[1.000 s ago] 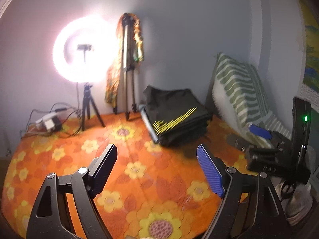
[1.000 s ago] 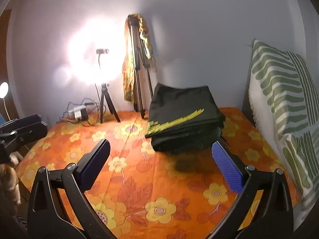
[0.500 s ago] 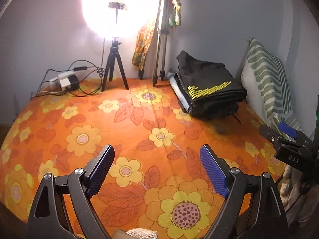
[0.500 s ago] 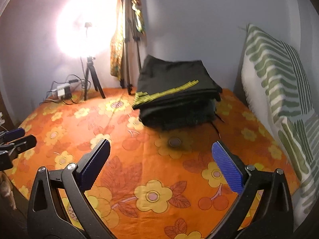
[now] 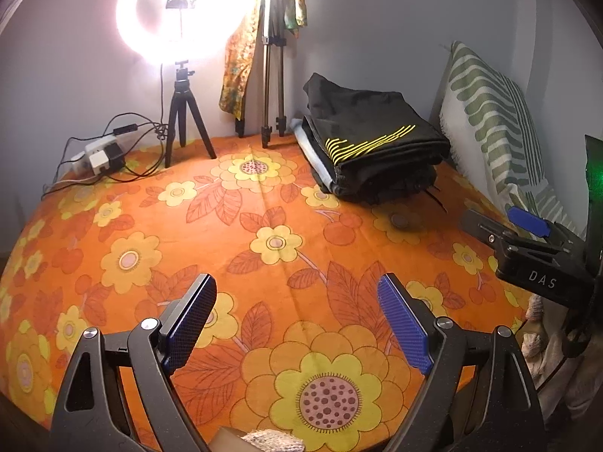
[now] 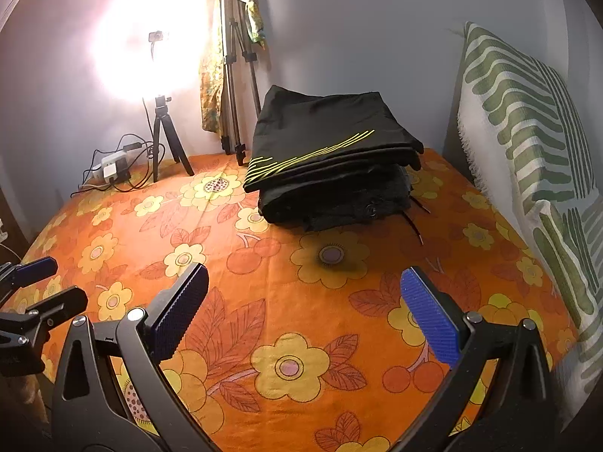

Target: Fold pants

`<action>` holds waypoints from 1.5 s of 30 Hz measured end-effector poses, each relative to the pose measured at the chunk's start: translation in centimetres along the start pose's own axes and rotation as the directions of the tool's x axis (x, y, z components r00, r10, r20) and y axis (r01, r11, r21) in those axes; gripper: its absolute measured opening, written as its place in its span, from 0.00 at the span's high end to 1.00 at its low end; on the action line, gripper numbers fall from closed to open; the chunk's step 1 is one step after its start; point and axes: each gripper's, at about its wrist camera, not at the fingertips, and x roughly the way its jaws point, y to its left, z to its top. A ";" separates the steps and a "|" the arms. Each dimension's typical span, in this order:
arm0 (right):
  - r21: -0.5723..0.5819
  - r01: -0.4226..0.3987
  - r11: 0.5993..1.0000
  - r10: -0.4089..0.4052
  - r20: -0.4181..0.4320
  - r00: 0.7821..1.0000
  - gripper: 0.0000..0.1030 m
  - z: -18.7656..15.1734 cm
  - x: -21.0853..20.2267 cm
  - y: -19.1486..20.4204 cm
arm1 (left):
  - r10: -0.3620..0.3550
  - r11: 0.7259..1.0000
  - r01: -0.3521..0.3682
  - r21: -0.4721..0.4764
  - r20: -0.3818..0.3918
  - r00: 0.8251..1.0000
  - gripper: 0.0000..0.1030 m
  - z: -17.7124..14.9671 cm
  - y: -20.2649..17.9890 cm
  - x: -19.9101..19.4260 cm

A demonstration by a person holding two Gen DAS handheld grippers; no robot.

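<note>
A stack of folded black pants with yellow stripes on the top piece lies at the far right of the orange flowered bedspread; it also shows in the right wrist view. My left gripper is open and empty, above the near part of the bedspread, well short of the stack. My right gripper is open and empty, closer to the stack, with bare bedspread between. The right gripper shows at the right edge of the left wrist view, and the left gripper at the left edge of the right wrist view.
A lit ring light on a small tripod and a taller tripod draped with patterned cloth stand at the far wall. A power strip with cables lies far left. A green-striped pillow leans at the right.
Both grippers have tilted downward and drawn slightly nearer the bed; more bedspread fills the views. Both stay open and empty. The stack has not moved.
</note>
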 end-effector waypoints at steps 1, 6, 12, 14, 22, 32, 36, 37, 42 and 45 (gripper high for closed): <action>-0.001 0.000 1.000 0.000 0.000 1.000 0.00 0.0 0.0 0.0 | 0.002 1.000 -0.002 0.001 -0.002 1.000 0.15 -0.1 0.0 0.0; 0.002 -0.003 1.000 0.003 0.001 1.000 0.00 -0.1 0.1 0.0 | 0.006 1.000 -0.006 -0.004 -0.008 1.000 0.15 -0.3 0.2 0.0; -0.003 0.002 1.000 -0.002 0.001 1.000 0.00 -0.2 0.0 0.2 | 0.015 1.000 -0.015 0.003 0.006 1.000 0.15 -0.3 0.1 -0.5; -0.003 0.000 1.000 0.000 0.000 1.000 0.00 -0.2 0.1 0.2 | 0.019 1.000 -0.019 0.007 0.008 1.000 0.15 -0.3 0.1 -0.5; -0.004 0.002 1.000 -0.002 0.000 1.000 0.00 -0.3 0.1 0.3 | 0.024 1.000 -0.024 0.007 0.001 1.000 0.15 -0.3 0.2 -0.5; -0.005 -0.002 1.000 0.002 -0.002 1.000 0.00 -0.4 0.2 0.3 | 0.029 0.999 -0.030 0.013 0.011 1.000 0.15 -0.3 0.2 -0.6; -0.005 -0.002 1.000 0.002 -0.001 1.000 0.00 -0.3 0.2 0.3 | 0.031 0.999 -0.031 0.013 0.011 0.999 0.15 -0.3 0.2 -0.6; -0.006 -0.002 1.000 0.002 -0.001 1.000 0.00 -0.4 0.2 0.3 | 0.031 0.999 -0.031 0.013 0.011 0.999 0.15 -0.3 0.2 -0.6; -0.005 -0.002 1.000 0.002 -0.003 1.000 0.00 -0.4 0.2 0.3 | 0.032 0.999 -0.032 0.013 0.010 0.999 0.15 -0.3 0.2 -0.6; -0.006 -0.003 1.000 0.003 -0.003 1.000 0.00 -0.3 0.2 0.3 | 0.032 0.999 -0.032 0.014 0.011 0.999 0.15 -0.4 0.2 -0.6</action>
